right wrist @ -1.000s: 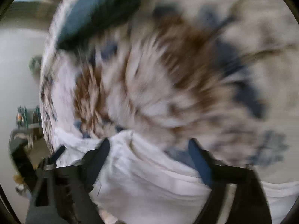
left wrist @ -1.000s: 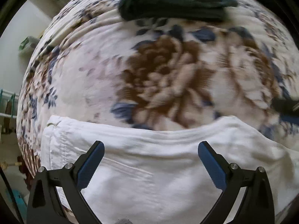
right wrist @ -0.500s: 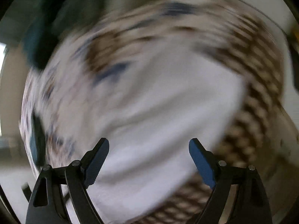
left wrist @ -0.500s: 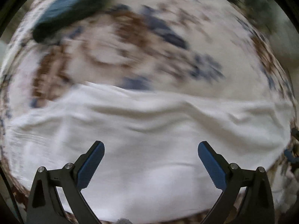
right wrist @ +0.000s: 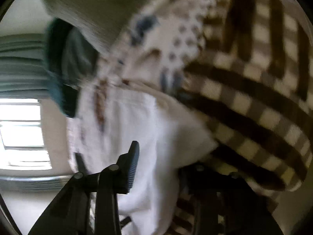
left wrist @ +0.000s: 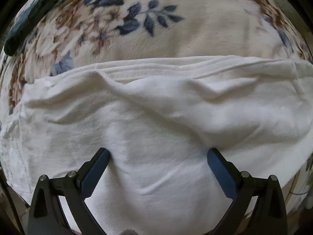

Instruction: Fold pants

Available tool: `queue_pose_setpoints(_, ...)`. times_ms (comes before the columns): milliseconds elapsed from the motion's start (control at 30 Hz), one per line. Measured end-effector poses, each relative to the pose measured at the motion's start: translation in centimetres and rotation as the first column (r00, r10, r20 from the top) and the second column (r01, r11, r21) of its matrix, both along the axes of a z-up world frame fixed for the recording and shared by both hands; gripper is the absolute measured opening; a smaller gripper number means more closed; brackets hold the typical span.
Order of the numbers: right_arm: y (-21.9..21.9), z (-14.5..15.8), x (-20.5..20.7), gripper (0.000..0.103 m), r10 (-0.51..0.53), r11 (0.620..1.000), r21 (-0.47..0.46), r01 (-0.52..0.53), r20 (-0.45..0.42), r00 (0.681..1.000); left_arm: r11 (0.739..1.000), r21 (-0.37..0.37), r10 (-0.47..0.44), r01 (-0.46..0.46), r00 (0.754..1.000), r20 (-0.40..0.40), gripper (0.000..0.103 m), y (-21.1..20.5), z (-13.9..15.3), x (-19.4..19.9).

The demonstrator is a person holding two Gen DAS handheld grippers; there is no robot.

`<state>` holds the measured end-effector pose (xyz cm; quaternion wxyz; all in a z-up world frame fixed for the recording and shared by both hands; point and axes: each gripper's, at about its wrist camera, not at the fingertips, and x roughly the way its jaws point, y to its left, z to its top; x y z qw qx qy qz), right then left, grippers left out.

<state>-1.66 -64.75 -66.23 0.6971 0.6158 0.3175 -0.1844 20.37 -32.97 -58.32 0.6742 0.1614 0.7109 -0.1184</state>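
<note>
White pants (left wrist: 156,117) lie partly folded across the floral bed (left wrist: 195,29). Left tool (left wrist: 156,156) hovers released at six o'clock. Right tool (right wrist: 156,156), just closing, straddles the cloth; grip unclear. Folds remain.

The left wrist view looked straight down, close over the white pants (left wrist: 156,117) on the floral blanket (left wrist: 195,33). The right wrist view faced them obliquely, tilted, beside the checked cloth (right wrist: 254,98); both shared the pants.
</note>
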Motion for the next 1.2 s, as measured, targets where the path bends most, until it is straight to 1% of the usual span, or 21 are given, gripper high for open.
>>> queue_pose_setpoints(100,0.1,-1.2,-0.1,0.036,0.009,0.999,0.032,-0.011,0.066,0.998,0.999,-0.016,0.028,-0.028,0.999,-0.029,0.103,0.3,-1.0,0.6)
queue_pose_setpoints(167,-0.2,-2.6,0.4,0.037,0.029,0.997,0.068,-0.033,0.066,0.997,0.998,-0.033,0.045,-0.047,0.998,-0.044,0.103,0.7,-1.4,0.9)
queue_pose_setpoints(267,-0.6,-5.6,1.9,0.037,0.042,0.986,0.159,-0.052,0.070,0.997,0.998,-0.029,0.048,-0.049,0.998,-0.050,0.103,0.6,-1.6,1.2)
queue_pose_setpoints(333,-0.6,-6.1,2.9,0.037,0.042,0.985,0.165,-0.054,0.074,0.996,0.998,-0.026,0.050,-0.051,0.998,-0.030,0.103,0.4,-1.7,1.1)
queue_pose_setpoints(367,-0.6,-5.8,3.4,0.029,0.062,0.987,0.147,-0.070,0.060,0.996,0.999,-0.019,0.050,-0.051,0.998,-0.033,0.103,0.2,-1.8,1.1)
queue_pose_setpoints(400,-0.4,-5.3,3.8,0.007,0.091,0.990,0.103,-0.093,0.024,0.996,0.999,-0.011,0.044,-0.044,0.998,-0.047,0.103,-0.2,-2.1,0.9)
queue_pose_setpoints(433,-0.3,-4.7,3.9,0.007,0.105,0.993,0.064,-0.104,-0.014,0.994,0.999,-0.012,0.049,-0.050,0.997,-0.064,0.103,0.0,-2.2,0.0)
queue_pose_setpoints(467,-0.6,-4.4,3.6,0.005,0.087,0.995,0.054,-0.086,-0.023,0.996,0.998,-0.022,0.058,-0.059,0.996,-0.071,0.103,-0.3,-1.9,0.4)
queue_pose_setpoints(533,-1.4,-4.1,2.1,0.005,0.005,0.998,0.056,-0.004,-0.031,1.000,0.996,-0.043,0.072,-0.074,0.996,-0.049,0.103,-0.2,-0.9,0.4)
queue_pose_setpoints(567,-1.5,-4.6,1.9,0.005,0.000,0.996,0.085,0.001,-0.011,1.000,0.997,-0.037,0.070,-0.072,0.997,-0.035,0.103,-0.1,-0.6,0.3)
queue_pose_setpoints(633,-1.0,-5.5,2.4,0.007,0.017,0.993,0.120,-0.019,0.022,1.000,0.997,-0.022,0.068,-0.068,0.997,-0.032,0.103,0.1,-0.7,0.0)
queue_pose_setpoints(733,-0.4,-6.3,4.1,0.017,0.063,0.984,0.167,-0.069,0.042,0.997,0.994,-0.026,0.101,-0.102,0.994,-0.044,0.103,1.0,-0.9,-0.8)
queue_pose_setpoints(767,-0.2,-6.3,4.7,0.024,0.082,0.982,0.165,-0.089,0.046,0.996,0.994,-0.029,0.105,-0.106,0.994,-0.041,0.103,1.2,-0.8,-1.0)
queue_pose_setpoints(833,0.6,-6.1,6.4,0.026,0.127,0.983,0.131,-0.131,0.036,0.991,0.994,-0.027,0.106,-0.106,0.994,-0.032,0.103,1.5,-0.7,-1.6)
queue_pose_setpoints(867,0.9,-6.1,7.0,0.024,0.136,0.984,0.113,-0.138,0.024,0.990,0.994,-0.031,0.106,-0.106,0.994,-0.028,0.103,1.8,-0.8,-2.0)
queue_pose_setpoints(900,1.3,-6.1,7.5,0.013,0.132,0.987,0.091,-0.133,0.012,0.991,0.994,-0.032,0.103,-0.103,0.994,-0.027,0.103,2.5,-0.9,-2.2)
queue_pose_setpoints(933,1.5,-6.2,7.8,0.008,0.110,0.990,0.085,-0.110,-0.002,0.994,0.995,-0.029,0.097,-0.098,0.995,-0.025,0.103,3.0,-0.9,-2.5)
queue_pose_setpoints(1000,1.3,-5.8,7.7,0.004,0.038,0.993,0.107,-0.038,0.008,0.999,0.996,-0.026,0.087,-0.087,0.996,-0.017,0.103,4.4,-0.6,-3.1)
queue_pose_setpoints(1033,1.3,-5.5,7.2,0.004,-0.009,0.994,0.106,0.008,0.015,1.000,0.996,-0.022,0.084,-0.084,0.996,-0.010,0.103,4.9,-0.3,-3.0)
queue_pose_setpoints(1100,1.9,-4.9,7.0,0.004,-0.048,0.993,0.107,0.045,0.028,0.998,0.996,-0.020,0.086,-0.086,0.996,0.019,0.103,5.8,0.5,-2.9)
queue_pose_setpoints(1200,3.0,-3.2,7.0,0.004,-0.061,0.993,0.099,0.056,0.050,0.997,0.993,-0.034,0.113,-0.111,0.992,0.050,0.103,7.5,2.0,-3.0)
